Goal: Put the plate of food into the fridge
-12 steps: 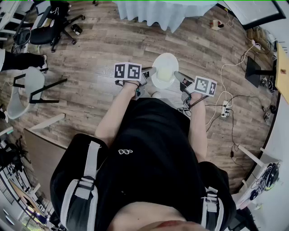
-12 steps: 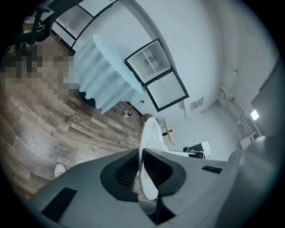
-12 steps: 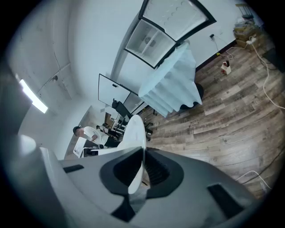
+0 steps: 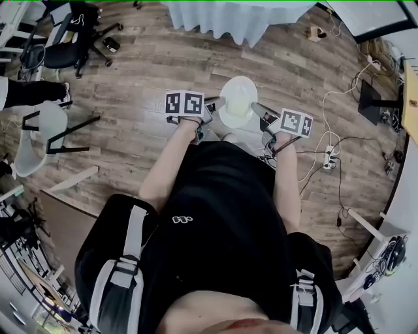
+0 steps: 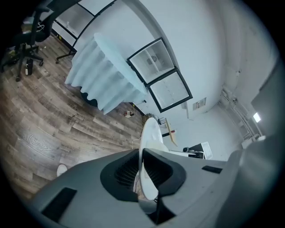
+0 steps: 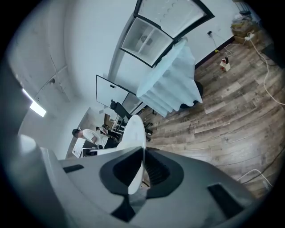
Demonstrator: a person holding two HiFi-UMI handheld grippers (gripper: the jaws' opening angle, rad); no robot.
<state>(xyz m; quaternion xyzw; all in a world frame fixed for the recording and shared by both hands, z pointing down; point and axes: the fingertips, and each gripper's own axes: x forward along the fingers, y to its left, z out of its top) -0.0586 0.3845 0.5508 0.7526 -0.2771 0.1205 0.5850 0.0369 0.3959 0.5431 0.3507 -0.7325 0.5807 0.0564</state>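
Left gripper [image 4: 217, 103] pinches the plate [image 4: 238, 98] at its left rim, right gripper [image 4: 257, 109] at its right rim. The plate spans between the 2 grippers. A glass-door cabinet [image 5: 159, 75], likely the fridge, stands ahead.

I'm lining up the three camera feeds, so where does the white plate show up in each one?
Head view: plate upper middle, held between left gripper and right gripper.
Left gripper view: plate edge-on, low centre, clamped in the jaws.
Right gripper view: plate edge-on, low, just left of centre, clamped in the jaws.
Shared landmark: cloth-draped table.
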